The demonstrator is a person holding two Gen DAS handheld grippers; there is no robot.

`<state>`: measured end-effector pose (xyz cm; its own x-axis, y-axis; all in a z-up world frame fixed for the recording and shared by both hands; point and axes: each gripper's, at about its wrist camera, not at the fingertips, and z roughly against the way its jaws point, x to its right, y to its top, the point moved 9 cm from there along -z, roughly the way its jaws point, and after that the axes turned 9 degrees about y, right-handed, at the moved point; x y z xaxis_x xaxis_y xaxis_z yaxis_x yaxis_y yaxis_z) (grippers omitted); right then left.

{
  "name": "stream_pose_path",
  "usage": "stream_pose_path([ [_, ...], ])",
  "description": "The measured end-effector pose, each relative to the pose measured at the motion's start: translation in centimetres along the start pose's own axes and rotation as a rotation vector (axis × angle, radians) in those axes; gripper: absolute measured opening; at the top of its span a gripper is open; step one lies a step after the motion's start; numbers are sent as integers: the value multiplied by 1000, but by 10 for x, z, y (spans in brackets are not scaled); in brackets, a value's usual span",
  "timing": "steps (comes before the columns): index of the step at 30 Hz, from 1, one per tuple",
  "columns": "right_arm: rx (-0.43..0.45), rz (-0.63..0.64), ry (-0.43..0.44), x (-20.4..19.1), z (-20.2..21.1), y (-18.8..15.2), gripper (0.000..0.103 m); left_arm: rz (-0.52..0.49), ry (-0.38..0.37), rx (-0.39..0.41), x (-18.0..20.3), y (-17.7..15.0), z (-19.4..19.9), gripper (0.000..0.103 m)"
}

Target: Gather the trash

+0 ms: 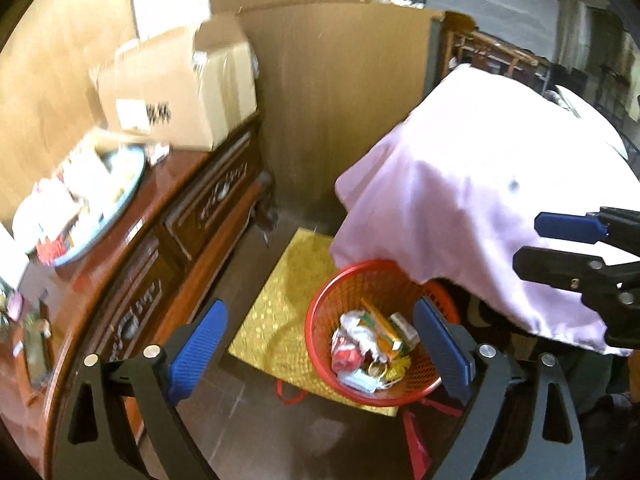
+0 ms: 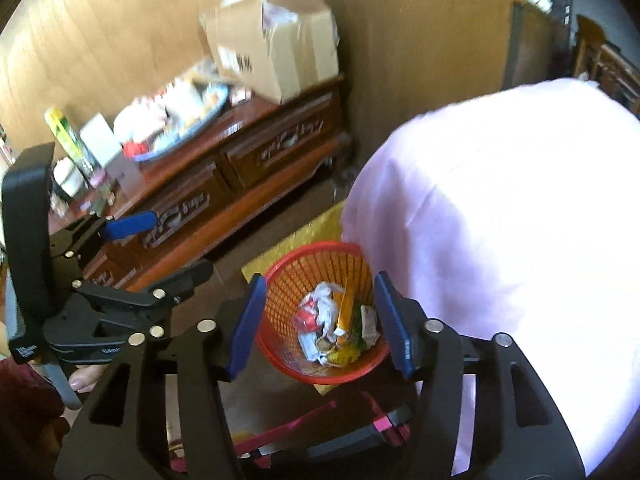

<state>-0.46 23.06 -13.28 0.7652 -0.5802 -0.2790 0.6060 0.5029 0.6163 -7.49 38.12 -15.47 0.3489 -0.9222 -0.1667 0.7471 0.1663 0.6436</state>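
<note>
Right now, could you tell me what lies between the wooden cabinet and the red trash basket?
In the left wrist view, a gold mat and dark bare floor lie between the wooden cabinet and the red trash basket; the basket rests on the mat.

trash (image 1: 372, 344) in basket (image 1: 320, 312), on mat (image 1: 280, 304), beside cabinet (image 1: 192, 216).

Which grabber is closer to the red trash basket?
Hard to call; both hover open above the red basket. Left gripper seems slightly nearer; right gripper sits beside it.
</note>
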Motion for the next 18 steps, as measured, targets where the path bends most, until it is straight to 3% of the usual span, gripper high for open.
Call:
stream_pose_path([
  [9,202,-1,-63,0,93,16,75,-53,27,96,20,29,57,97],
  [14,304,18,-123,0,135,16,96,-81,50,152,31,44,89,97],
  [18,348,62,-134,-7,153,11,96,-93,77,208,36,51,110,97],
])
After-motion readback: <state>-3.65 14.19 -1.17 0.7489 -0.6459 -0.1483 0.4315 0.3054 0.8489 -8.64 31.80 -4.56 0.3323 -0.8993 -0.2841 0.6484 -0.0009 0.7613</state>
